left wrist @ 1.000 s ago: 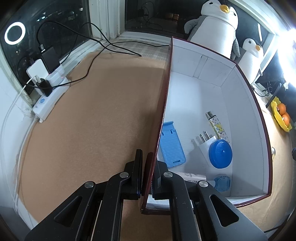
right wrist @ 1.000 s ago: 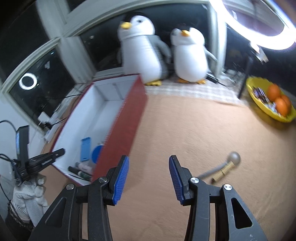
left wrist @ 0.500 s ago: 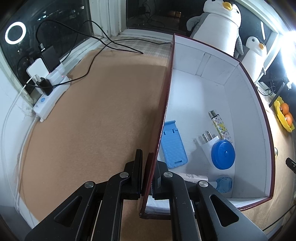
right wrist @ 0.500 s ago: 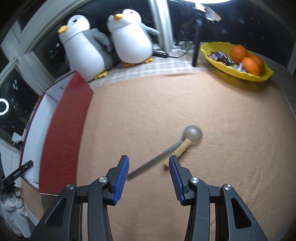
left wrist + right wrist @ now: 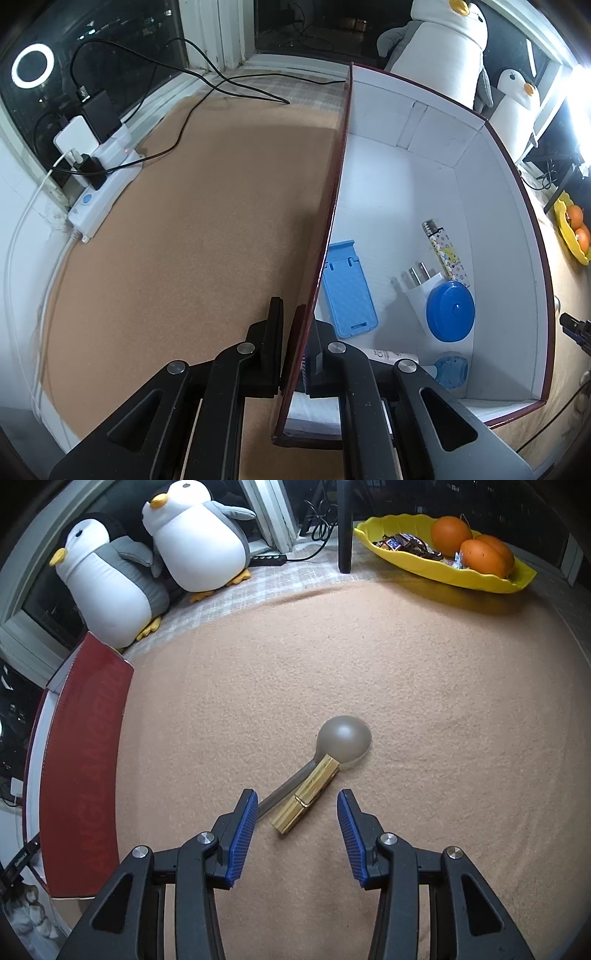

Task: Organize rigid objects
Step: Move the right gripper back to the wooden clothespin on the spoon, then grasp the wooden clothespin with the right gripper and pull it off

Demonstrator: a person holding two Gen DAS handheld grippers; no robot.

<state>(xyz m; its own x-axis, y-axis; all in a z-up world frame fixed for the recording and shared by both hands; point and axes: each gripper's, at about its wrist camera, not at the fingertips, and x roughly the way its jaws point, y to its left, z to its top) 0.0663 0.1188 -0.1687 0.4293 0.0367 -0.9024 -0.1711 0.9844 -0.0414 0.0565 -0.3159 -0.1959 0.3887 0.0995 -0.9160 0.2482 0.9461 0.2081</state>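
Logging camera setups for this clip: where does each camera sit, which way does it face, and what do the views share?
Left wrist: on the left gripper, looking along fingers clamped on the box wall, into its white interior.
Right wrist: on the right gripper, open, facing down at the spoon and clothespin on the mat.
Shared: the box, both penguins, the yellow fruit bowl.

Not much is reading clearly here. The red box (image 5: pixel 85 760) is showing tone-on-tone capital letters running along its outer wall in the right wrist view. I'm making out something like "NGLAN", and the rest is blurring out. In the left wrist view, the white tube (image 5: pixel 388 356) inside it is carrying some small dark print that's coming out too tiny to read. The lighter (image 5: pixel 445 251) is just showing a repeating pattern, no legible words.
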